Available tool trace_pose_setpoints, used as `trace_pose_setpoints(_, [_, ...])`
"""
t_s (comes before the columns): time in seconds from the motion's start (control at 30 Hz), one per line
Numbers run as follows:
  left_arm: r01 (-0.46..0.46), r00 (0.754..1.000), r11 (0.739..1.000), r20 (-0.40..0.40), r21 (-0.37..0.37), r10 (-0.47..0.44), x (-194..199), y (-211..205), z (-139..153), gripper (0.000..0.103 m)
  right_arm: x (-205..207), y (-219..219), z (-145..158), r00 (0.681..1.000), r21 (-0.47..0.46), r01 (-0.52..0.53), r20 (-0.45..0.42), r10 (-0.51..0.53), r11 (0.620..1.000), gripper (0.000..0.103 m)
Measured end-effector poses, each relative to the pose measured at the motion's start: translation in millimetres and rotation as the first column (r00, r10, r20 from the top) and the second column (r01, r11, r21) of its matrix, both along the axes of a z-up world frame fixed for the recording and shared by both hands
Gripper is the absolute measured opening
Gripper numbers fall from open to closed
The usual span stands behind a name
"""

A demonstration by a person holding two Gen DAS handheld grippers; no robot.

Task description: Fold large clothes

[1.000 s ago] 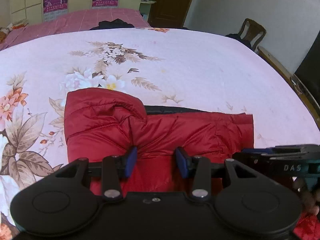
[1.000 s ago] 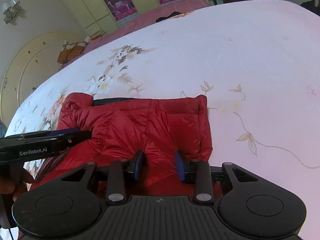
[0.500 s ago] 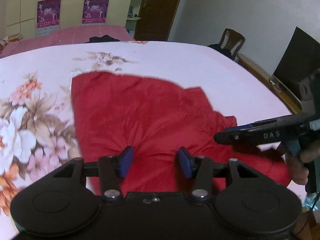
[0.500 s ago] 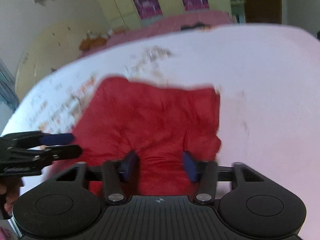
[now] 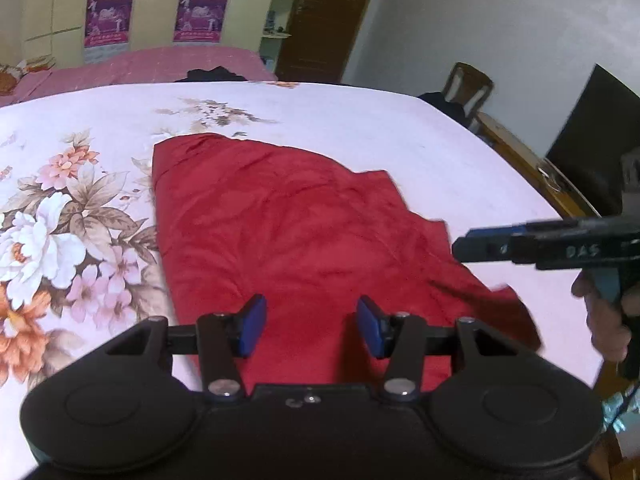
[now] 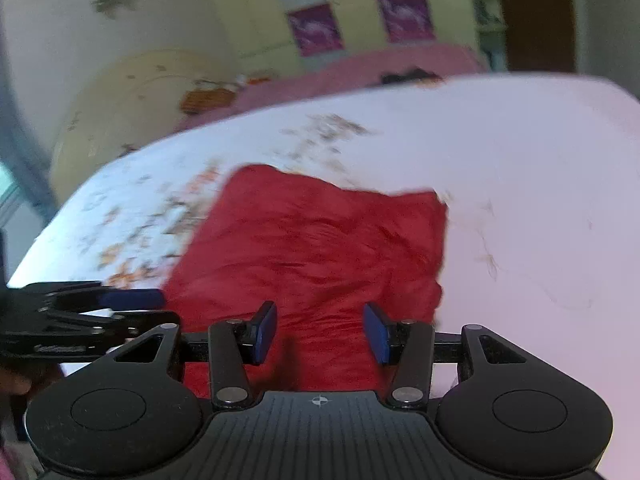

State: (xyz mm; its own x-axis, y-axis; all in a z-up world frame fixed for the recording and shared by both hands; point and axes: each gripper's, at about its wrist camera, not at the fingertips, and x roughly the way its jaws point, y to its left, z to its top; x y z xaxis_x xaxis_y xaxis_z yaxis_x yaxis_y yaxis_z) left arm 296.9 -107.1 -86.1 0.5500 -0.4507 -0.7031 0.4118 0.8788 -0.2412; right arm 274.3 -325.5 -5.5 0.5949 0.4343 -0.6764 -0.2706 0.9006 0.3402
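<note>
A large red padded jacket (image 5: 296, 232) lies spread on a pink floral bed sheet (image 5: 72, 216); it also shows, blurred, in the right wrist view (image 6: 320, 248). My left gripper (image 5: 310, 330) is open and empty, held above the jacket's near edge. My right gripper (image 6: 320, 332) is open and empty, also above the near edge. The right gripper shows from the side in the left wrist view (image 5: 520, 246), over the jacket's right corner. The left gripper shows at the left of the right wrist view (image 6: 96, 308).
A second bed with a pink cover (image 5: 140, 64) and a dark garment (image 5: 214, 75) lies beyond. A wooden chair (image 5: 468, 92) and a dark panel (image 5: 592, 148) stand at the right past the bed's wooden edge (image 5: 532, 164). Yellow wardrobes and a brown door (image 5: 324, 16) line the far wall.
The jacket has gone from a folded bundle to a flat spread sheet of red fabric. Both grippers have risen and pulled back toward the near edge; both stay open.
</note>
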Motion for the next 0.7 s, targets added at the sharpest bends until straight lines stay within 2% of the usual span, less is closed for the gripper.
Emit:
trace_pose_setpoints(0.13, [0.002, 1.0, 1.0, -0.016, -0.002, -0.002, -26.6, -2.2, 0.7, 0.046, -28.7, 11.4, 8.8, 0.995, -0.018, -0.094, 0.018, 0.094, 0.995, 0.048])
trace_pose_setpoints(0.23, [-0.012, 1.0, 1.0, -0.011, 0.023, 0.013, -39.2, -3.8, -5.8, 0.046, -41.5, 17.6, 0.0, 0.991, -0.05, -0.132, 0.006, 0.132, 0.99, 0.048])
trace_pose_setpoints(0.27, [-0.02, 1.0, 1.0, -0.015, 0.016, 0.021, -40.3, -2.7, -9.7, 0.046, -43.2, 19.5, -4.8, 0.99, -0.058, -0.14, -0.001, 0.14, 0.988, 0.044])
trace_pose_setpoints(0.3, [-0.025, 1.0, 1.0, -0.017, 0.013, 0.025, -41.4, -1.9, -13.4, 0.046, -43.7, 21.3, -13.8, 0.989, -0.07, -0.145, -0.015, 0.145, 0.987, 0.036])
trace_pose_setpoints(0.33, [-0.026, 1.0, 1.0, -0.016, 0.016, 0.026, -42.4, -2.1, -16.8, 0.046, -43.0, 23.6, -20.7, 0.989, -0.083, -0.145, -0.028, 0.143, 0.986, 0.035])
trace_pose_setpoints(0.57, [-0.041, 0.999, 0.998, 0.003, 0.044, 0.041, -45.2, -5.8, -38.3, 0.047, -35.2, 32.7, -58.2, 0.988, -0.099, -0.127, -0.102, 0.117, 0.987, 0.034])
trace_pose_setpoints(0.7, [-0.042, 0.999, 0.997, 0.024, 0.058, 0.041, -46.0, -8.0, -50.4, 0.047, -33.1, 35.4, -75.6, 0.99, -0.089, -0.103, -0.102, 0.094, 0.991, 0.034])
